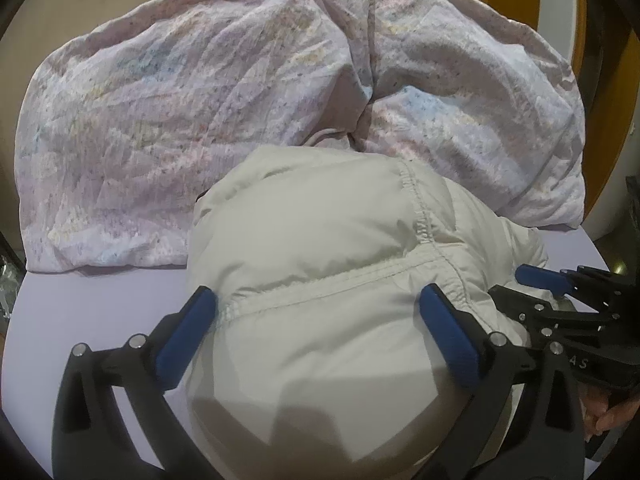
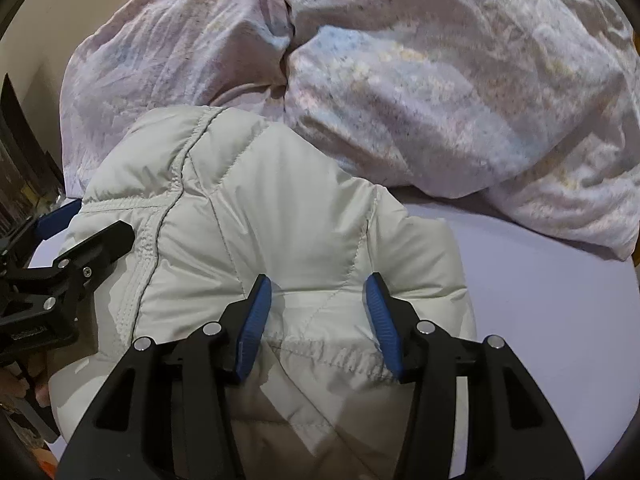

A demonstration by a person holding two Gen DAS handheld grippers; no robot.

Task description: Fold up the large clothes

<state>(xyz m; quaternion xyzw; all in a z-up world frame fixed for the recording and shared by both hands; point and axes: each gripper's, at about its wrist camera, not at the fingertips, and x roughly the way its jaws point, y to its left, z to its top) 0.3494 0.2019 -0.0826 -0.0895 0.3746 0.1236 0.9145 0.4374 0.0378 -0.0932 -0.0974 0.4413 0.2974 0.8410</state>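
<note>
At the left edge of the left wrist view lay the pale lilac bed sheet (image 1: pixel 100 300), bare in front of a crumpled floral duvet (image 1: pixel 160 100) that was heaped across the back of the bed. Right of that bare strip sat the off-white puffer jacket (image 1: pixel 320 260), bunched into a rounded mound with its stitched seams showing, its far edge touching the duvet. The left gripper (image 1: pixel 320 312) pointed down over the near part of the jacket with its jaws spread wide, one blue pad on each side of the mound and apparently not pressing into it. Further right in that view, the right gripper (image 1: pixel 560 300) lay low against the jacket's right side, and part of a hand (image 1: pixel 612 416) showed at the bottom right corner.

In the right wrist view, the left gripper (image 2: pixel 60 280) reached in from the left edge against the jacket's ribbed seam. The jacket (image 2: pixel 260 200) filled the middle, and the right gripper (image 2: pixel 318 328) stood over it with its jaws half spread, a fold of fabric lying between the blue pads; whether they squeezed it could not be told. To the right lay more bare sheet (image 2: pixel 540 300), with the duvet (image 2: pixel 440 100) behind.
</note>
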